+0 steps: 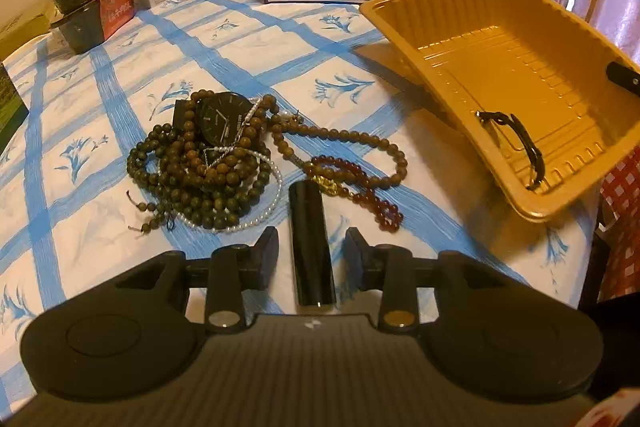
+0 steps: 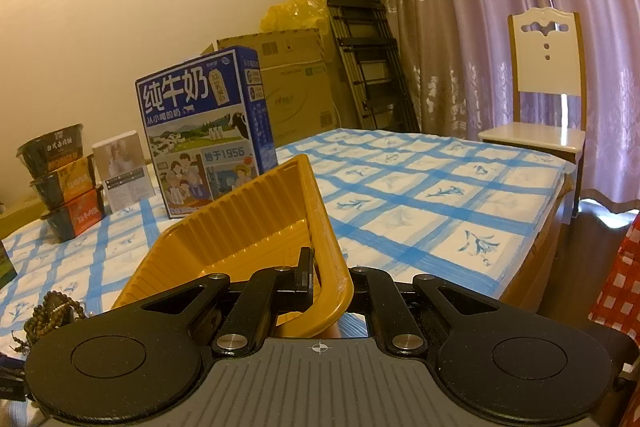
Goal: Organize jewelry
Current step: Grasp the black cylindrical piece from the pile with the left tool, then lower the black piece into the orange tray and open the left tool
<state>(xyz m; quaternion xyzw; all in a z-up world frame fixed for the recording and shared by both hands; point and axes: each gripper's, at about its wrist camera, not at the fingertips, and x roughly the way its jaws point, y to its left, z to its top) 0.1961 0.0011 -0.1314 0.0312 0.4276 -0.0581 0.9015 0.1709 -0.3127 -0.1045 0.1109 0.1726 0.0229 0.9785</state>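
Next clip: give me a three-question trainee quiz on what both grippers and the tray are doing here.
1. True or false: the left gripper is shut on the black cylinder.
2. What does the right gripper grip?
A. milk box
B. yellow tray rim
C. bead pile
3. Fill in: inside the tray lies one black ____.

Key:
1. False; the cylinder lies between open jaws.
2. B
3. bracelet

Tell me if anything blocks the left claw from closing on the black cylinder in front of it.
Nothing visible does. The black cylinder lies on the tablecloth between the open fingers of the left claw, with bare cloth showing on both sides. The red bead strand lies just beyond the cylinder's far end, outside the fingers.
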